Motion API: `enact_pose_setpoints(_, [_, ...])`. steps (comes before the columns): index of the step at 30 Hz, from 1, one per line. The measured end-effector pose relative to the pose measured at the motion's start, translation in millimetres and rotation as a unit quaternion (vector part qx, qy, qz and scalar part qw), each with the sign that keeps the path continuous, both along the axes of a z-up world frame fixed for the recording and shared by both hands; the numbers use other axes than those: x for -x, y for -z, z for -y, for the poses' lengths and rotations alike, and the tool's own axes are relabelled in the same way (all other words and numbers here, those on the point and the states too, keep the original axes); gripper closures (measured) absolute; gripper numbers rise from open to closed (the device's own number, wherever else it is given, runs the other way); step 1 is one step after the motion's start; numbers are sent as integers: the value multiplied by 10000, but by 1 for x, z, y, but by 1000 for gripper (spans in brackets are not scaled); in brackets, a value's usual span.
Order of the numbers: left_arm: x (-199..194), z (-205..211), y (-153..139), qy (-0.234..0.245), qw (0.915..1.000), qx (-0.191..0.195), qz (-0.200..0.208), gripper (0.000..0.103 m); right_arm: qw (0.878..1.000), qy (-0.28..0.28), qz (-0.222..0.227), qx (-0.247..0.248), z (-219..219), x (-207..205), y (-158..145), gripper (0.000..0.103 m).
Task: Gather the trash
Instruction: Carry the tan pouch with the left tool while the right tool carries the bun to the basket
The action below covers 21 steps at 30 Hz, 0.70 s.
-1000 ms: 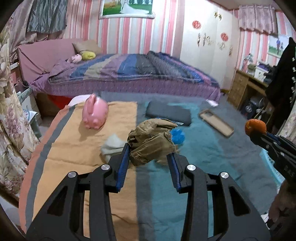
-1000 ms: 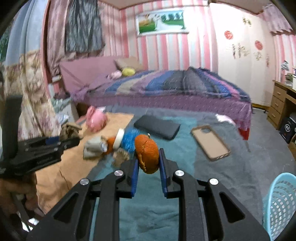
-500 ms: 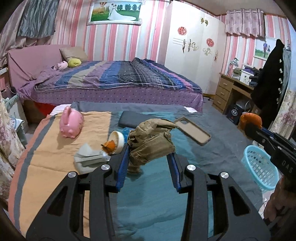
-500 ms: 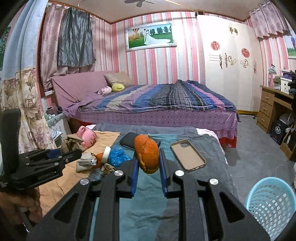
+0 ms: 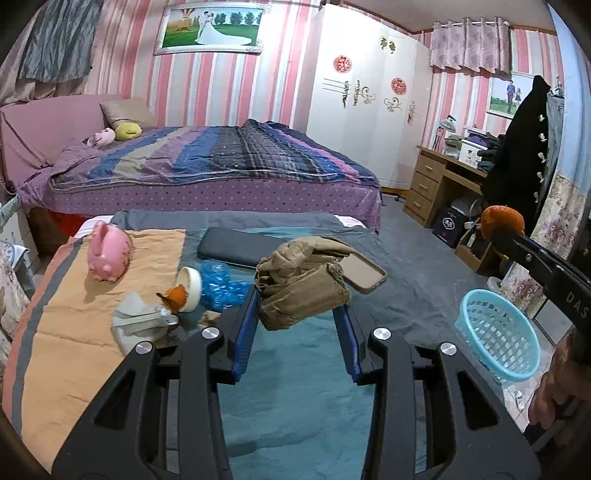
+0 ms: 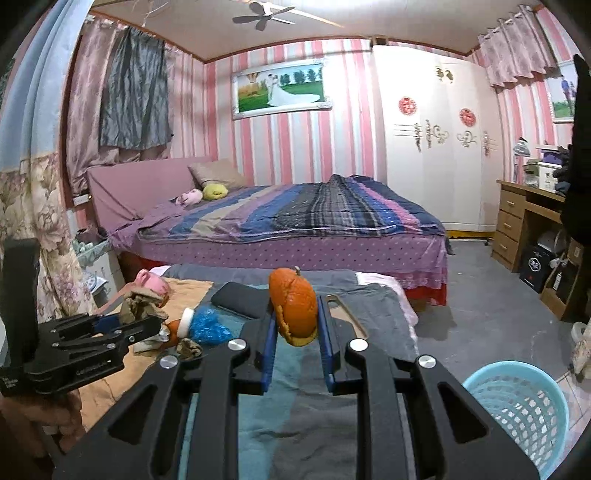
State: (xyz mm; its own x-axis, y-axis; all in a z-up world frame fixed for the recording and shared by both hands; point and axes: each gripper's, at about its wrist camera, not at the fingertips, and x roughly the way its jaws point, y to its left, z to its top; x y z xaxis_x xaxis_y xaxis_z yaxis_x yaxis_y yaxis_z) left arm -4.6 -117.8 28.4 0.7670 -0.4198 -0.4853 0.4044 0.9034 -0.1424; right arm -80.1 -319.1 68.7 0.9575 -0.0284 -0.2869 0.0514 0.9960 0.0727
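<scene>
With the left claw [image 5: 301, 314] clenched on crumpled brown paper [image 5: 301, 286] and the right claw [image 6: 295, 325] on orange peel [image 6: 293, 310], release each only directly above the light-blue plastic basket [image 6: 517, 410]

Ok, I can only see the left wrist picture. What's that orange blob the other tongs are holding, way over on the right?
Observer: An orange peel, pinched between both blue pads of the right tongs.
Operator: Is it a whole orange?
Observer: It looks like just peel. A pale inner edge shows along its bottom, and a little stem sticks up on top.
Operator: Is anything above us?
Observer: Yes, a white ceiling fan.
</scene>
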Motion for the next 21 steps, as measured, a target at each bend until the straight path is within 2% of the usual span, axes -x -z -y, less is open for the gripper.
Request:
enact_pose_setpoints(7, [8,19,2,185,9998,2,8,64,9996,259,48,-53,22,15,-1,82])
enact_pose_setpoints(21, [16,58,-4,517,9983,258,-36,64,9967,758,153,-241,72,39,-8,82])
